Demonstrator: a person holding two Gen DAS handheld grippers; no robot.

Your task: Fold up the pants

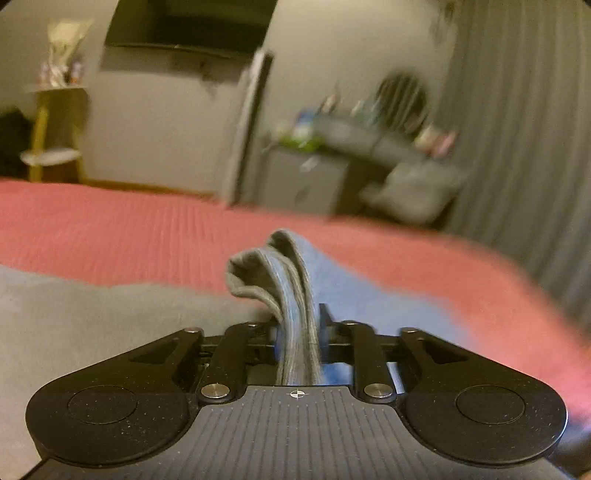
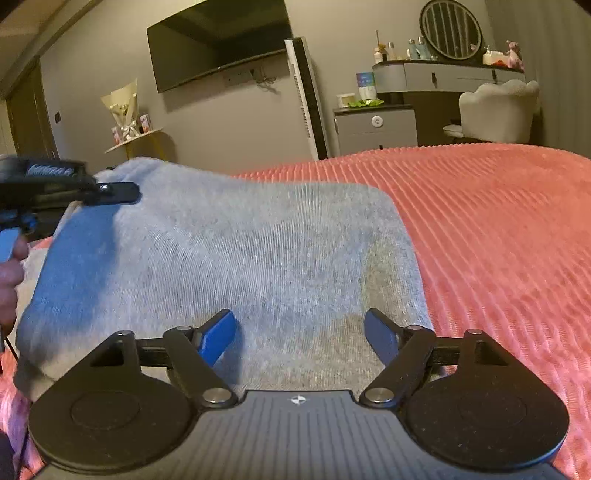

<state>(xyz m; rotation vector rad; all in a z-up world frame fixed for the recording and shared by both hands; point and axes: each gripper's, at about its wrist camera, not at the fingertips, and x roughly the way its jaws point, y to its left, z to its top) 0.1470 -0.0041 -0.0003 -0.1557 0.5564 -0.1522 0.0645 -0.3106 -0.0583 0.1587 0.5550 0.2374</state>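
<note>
between the left gripper's [image 1: 297, 332] nearly closed jaws sits a bunched fold of the grey pants [image 2: 236, 258], pinched and lifted off the coral ribbed bedspread [image 2: 498, 240]; on the right, the right gripper [image 2: 300, 338] stands wide apart with nothing in it, its blue pads [image 2: 218, 339] hovering over the pants, which lie spread flat across the bedspread

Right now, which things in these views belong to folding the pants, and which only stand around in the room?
Part of the job:
- grey pants, lying on the red bedspread
- left gripper, shut on a bunched fold of the pants
- right gripper, open above the fabric

Just standing around:
- wall television
- round mirror
- dressing table
- white chair
- bouquet
</note>
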